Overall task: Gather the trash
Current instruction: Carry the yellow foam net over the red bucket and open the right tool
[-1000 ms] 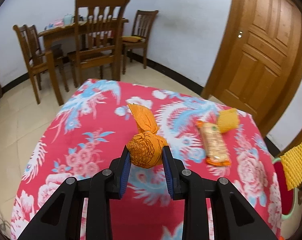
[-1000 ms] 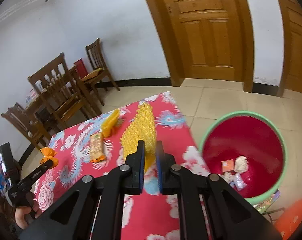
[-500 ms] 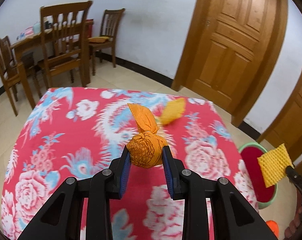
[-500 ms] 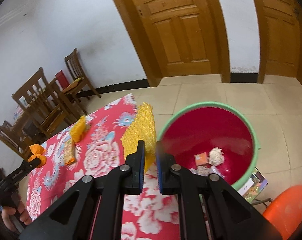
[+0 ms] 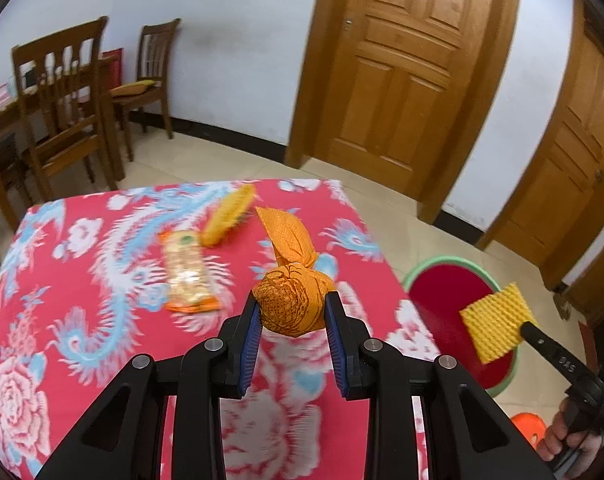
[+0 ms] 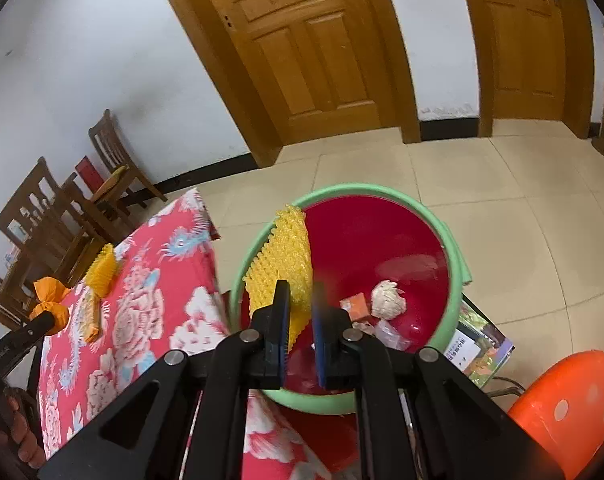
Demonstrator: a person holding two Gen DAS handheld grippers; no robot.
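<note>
**2 pieces held, bin at hand**

Yellow foam net (image 6: 279,270) clamped at its lower edge in right gripper (image 6: 299,322), hanging over the rim of the red bin (image 6: 456,254). Probably very light, soft, springy; edge pinch enough. Knotted orange bag (image 5: 291,304) squeezed round its bulging body between left gripper (image 5: 291,328) pads, above the floral tablecloth (image 5: 81,300); light, crushable, likely slippery film. Snack wrapper (image 5: 185,272) at 10 o'clock from the bag, another foam net (image 5: 229,214) at 11. Bin at 3 o'clock, just past the table's right edge; open floor beyond, orange stool (image 6: 570,396) close by.
</note>
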